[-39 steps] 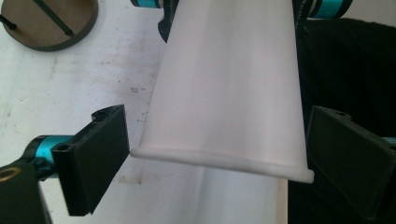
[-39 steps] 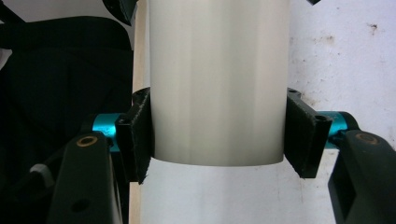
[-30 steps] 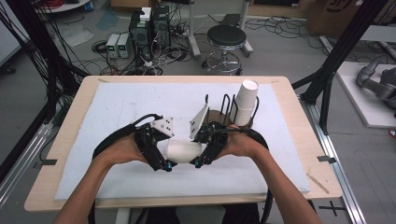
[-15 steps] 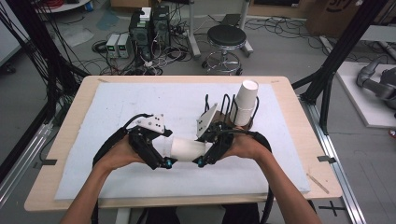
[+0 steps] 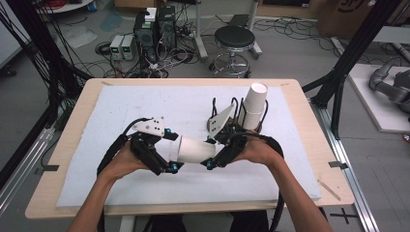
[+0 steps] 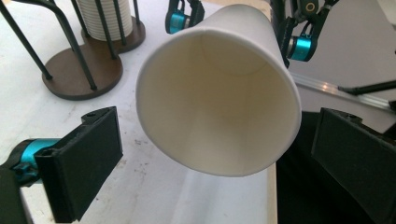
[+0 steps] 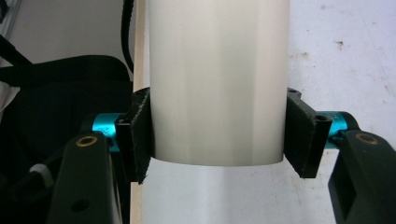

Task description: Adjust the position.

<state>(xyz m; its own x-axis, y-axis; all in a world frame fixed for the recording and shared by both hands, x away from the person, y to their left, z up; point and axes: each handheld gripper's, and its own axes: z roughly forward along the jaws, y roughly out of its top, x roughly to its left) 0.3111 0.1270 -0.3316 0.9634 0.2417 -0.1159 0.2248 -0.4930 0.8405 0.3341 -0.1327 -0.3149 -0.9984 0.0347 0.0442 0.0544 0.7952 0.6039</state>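
A white paper cup (image 5: 196,149) (lying level) is clamped by the right gripper (image 5: 212,162); the left gripper (image 5: 170,166) is held apart beside its rim.

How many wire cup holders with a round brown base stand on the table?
2, side by side at the far right of the table. One holder carries a stack of cups; the other holder, beside it, has none. More may be hidden behind the hands.
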